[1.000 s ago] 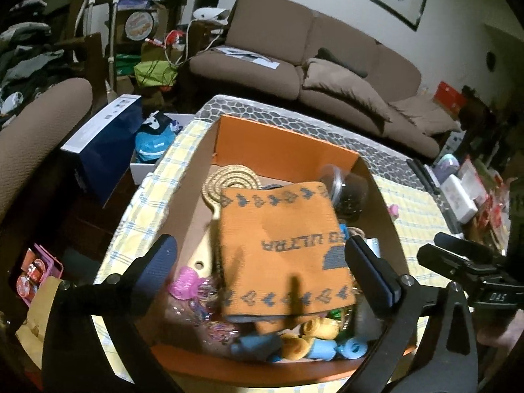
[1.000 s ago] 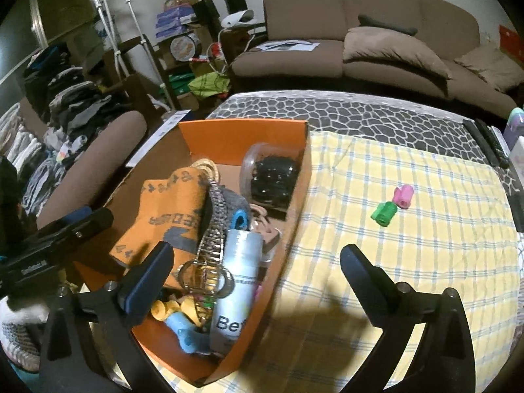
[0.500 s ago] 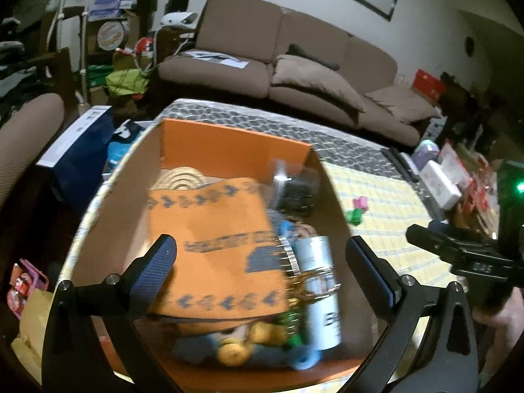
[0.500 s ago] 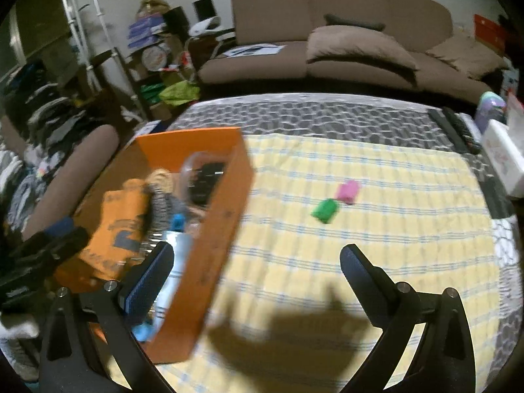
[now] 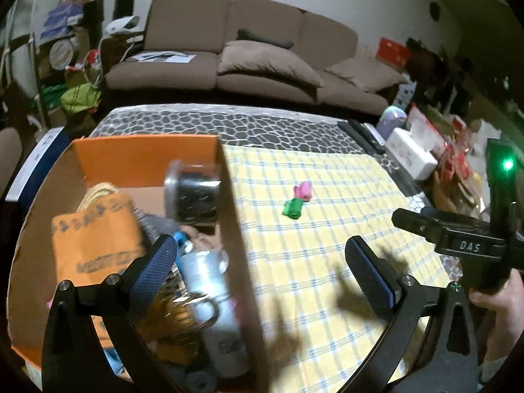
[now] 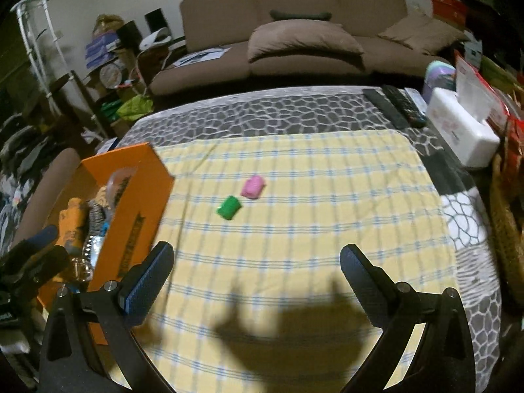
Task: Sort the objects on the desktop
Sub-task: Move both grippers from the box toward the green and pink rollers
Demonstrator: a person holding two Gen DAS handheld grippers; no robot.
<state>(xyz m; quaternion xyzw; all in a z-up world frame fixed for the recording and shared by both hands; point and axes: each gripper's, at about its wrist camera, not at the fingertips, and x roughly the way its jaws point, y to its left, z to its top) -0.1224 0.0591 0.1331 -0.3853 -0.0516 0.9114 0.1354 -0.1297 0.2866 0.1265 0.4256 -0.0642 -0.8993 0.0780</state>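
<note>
An orange cardboard box (image 5: 144, 160) (image 6: 137, 196) stands at the left of the yellow checked cloth (image 6: 311, 216), filled with an orange sock (image 5: 95, 239), a clear jar (image 5: 193, 193), a white can (image 5: 213, 301) and other small items. A green roll (image 6: 229, 207) (image 5: 292, 208) and a pink roll (image 6: 252, 187) (image 5: 303, 190) lie together on the cloth, right of the box. My left gripper (image 5: 262, 265) is open and empty, straddling the box's right wall. My right gripper (image 6: 257, 271) is open and empty above the cloth, short of the rolls.
Remote controls (image 6: 402, 104) and a white tissue box (image 6: 458, 131) lie at the table's far right. A wicker basket (image 6: 507, 222) sits at the right edge. A brown sofa (image 6: 294, 32) stands behind the table. Clutter and an armchair (image 6: 42, 190) are on the left.
Both grippers have swung to the right, away from the box interior. The box has shifted left in both views and the two rolls now sit nearer centre. Both grippers stay open.
</note>
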